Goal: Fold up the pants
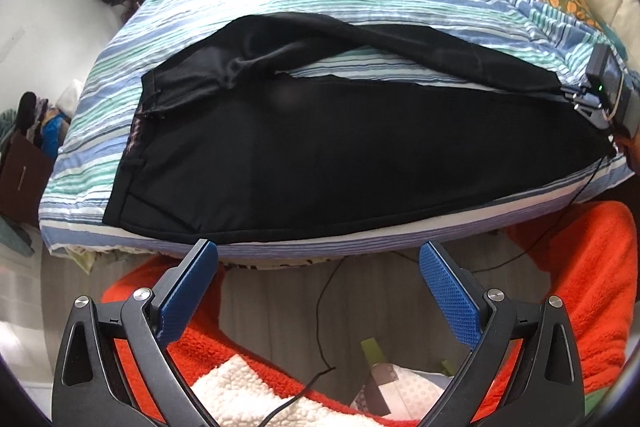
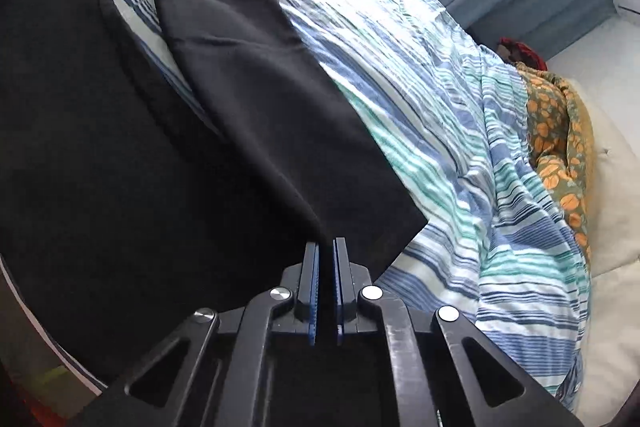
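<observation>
The right gripper [image 2: 327, 247] has its jaws pressed nearly together, pinching the hem corner of the far leg of the black pants [image 2: 248, 99]. From these jaws that leg runs away toward 11 o'clock, its long axis slanting across the striped duvet [image 2: 460, 147] on the bed. A wedge of striped cover shows between this leg and the other, which lies flat at 9 o'clock.

The left gripper [image 1: 318, 259] has its jaws wide and holding nothing, hovering just off the near edge of the bed. The pants [image 1: 320, 155] lie at 12 o'clock from it, long axis running 9 to 3, waistband at 9 o'clock. The right gripper [image 1: 576, 99] appears at 2 o'clock, at the leg ends.

Both grippers tilt steeply downward. The right hand seems better placed to carry the far leg over the near one. The person's orange fleece sleeves [image 1: 580, 287] frame the lower view.
</observation>
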Demonstrator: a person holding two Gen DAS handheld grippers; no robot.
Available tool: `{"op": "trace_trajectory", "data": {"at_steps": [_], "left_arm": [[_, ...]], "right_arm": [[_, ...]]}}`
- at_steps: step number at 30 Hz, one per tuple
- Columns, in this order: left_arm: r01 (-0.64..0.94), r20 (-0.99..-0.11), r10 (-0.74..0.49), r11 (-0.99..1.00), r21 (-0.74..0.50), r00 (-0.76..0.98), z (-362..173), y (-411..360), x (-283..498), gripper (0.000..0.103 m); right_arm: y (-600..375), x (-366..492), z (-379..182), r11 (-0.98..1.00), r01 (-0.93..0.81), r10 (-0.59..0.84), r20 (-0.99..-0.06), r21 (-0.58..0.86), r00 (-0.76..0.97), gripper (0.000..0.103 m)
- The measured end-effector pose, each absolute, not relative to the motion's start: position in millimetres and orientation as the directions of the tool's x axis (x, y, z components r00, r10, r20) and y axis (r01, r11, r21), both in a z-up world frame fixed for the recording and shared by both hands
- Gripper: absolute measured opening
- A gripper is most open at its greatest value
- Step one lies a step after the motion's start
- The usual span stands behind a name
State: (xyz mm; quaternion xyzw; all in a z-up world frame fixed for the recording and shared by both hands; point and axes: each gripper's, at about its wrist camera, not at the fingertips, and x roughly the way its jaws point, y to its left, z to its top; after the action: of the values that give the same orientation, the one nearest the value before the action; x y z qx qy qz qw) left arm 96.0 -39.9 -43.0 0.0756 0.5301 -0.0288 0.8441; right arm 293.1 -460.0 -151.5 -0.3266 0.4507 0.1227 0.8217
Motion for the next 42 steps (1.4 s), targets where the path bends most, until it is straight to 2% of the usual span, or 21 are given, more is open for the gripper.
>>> {"op": "trace_trajectory", "data": {"at_steps": [3, 6, 9, 10, 11, 12, 13, 17, 22, 25, 29, 31, 34, 38, 40, 42], "left_arm": [[0.117, -0.915, 0.037, 0.989, 0.091, 0.403, -52, -40, 107, 0.101], [0.101, -0.918, 0.044, 0.991, 0.091, 0.394, -52, -39, 117, 0.101], [0.075, -0.912, 0.054, 0.993, 0.092, 0.406, -47, -36, 124, 0.101], [0.071, -0.911, 0.056, 0.993, 0.093, 0.409, -45, -35, 125, 0.101], [0.069, -0.91, 0.058, 0.993, 0.094, 0.41, -45, -35, 125, 0.101], [0.066, -0.91, 0.064, 0.993, 0.099, 0.409, -45, -34, 124, 0.101], [0.063, -0.91, 0.066, 0.993, 0.1, 0.408, -45, -32, 123, 0.101], [0.039, -0.935, 0.037, 0.998, 0.055, 0.352, -62, -22, 131, 0.101], [0.019, -0.932, 0.031, 0.999, 0.041, 0.36, -67, -3, 178, 0.101], [-0.018, -0.875, 0.042, 0.999, 0.038, 0.482, -60, 19, 247, 0.101], [-0.103, -0.725, 0.152, 0.988, 0.112, 0.672, -65, 33, 352, 0.101], [-0.1, -0.719, 0.221, 0.973, 0.207, 0.659, -100, 30, 393, 0.102], [-0.033, -0.83, 0.348, 0.928, 0.372, 0.435, -187, 33, 432, 0.1], [-0.024, -0.809, 0.307, 0.94, 0.342, 0.5, -162, 20, 424, 0.098], [0.061, -0.798, 0.217, 0.951, 0.302, 0.562, -140, -10, 424, 0.1], [0.159, -0.792, 0.168, 0.935, 0.317, 0.587, -138, -44, 432, 0.101]], "right_arm": [[-472, 338, -102, 0.803, -0.47, -0.045, -0.823, -0.367, 0.566, 0.005], [-493, 424, -49, 0.856, -0.403, -0.04, -0.817, -0.325, 0.575, 0.005], [-527, 539, -3, 0.91, -0.239, -0.122, -0.77, -0.339, 0.626, 0.005], [-538, 571, 6, 0.924, -0.173, -0.158, -0.752, -0.34, 0.64, 0.015], [-549, 596, 8, 0.928, -0.09, -0.228, -0.739, -0.363, 0.633, 0.047], [-556, 610, 8, 0.919, -0.014, -0.302, -0.723, -0.395, 0.621, 0.063], [-561, 615, 7, 0.916, 0.034, -0.331, -0.705, -0.4, 0.628, 0.074], [-560, 572, -24, 0.955, 0.086, -0.273, -0.727, -0.284, 0.63, 0.074], [-513, 433, -90, 0.997, -0.025, -0.044, -0.765, -0.078, 0.643, 0.075], [-490, 351, -124, 0.998, 0.001, 0.048, -0.76, 0.064, 0.648, 0.08], [-459, 282, -154, 0.984, 0.055, 0.091, -0.739, 0.171, 0.668, 0.083], [-444, 267, -162, 0.979, 0.052, 0.11, -0.728, 0.196, 0.676, 0.083], [-418, 269, -165, 0.982, -0.044, 0.168, -0.737, 0.185, 0.654, 0.083], [-398, 276, -153, 0.983, -0.144, 0.181, -0.69, 0.111, 0.701, 0.083], [-396, 278, -153, 0.978, -0.167, 0.209, -0.667, 0.127, 0.715, 0.085], [-395, 285, -157, 0.971, -0.186, 0.24, -0.669, 0.152, 0.703, 0.086]]}}
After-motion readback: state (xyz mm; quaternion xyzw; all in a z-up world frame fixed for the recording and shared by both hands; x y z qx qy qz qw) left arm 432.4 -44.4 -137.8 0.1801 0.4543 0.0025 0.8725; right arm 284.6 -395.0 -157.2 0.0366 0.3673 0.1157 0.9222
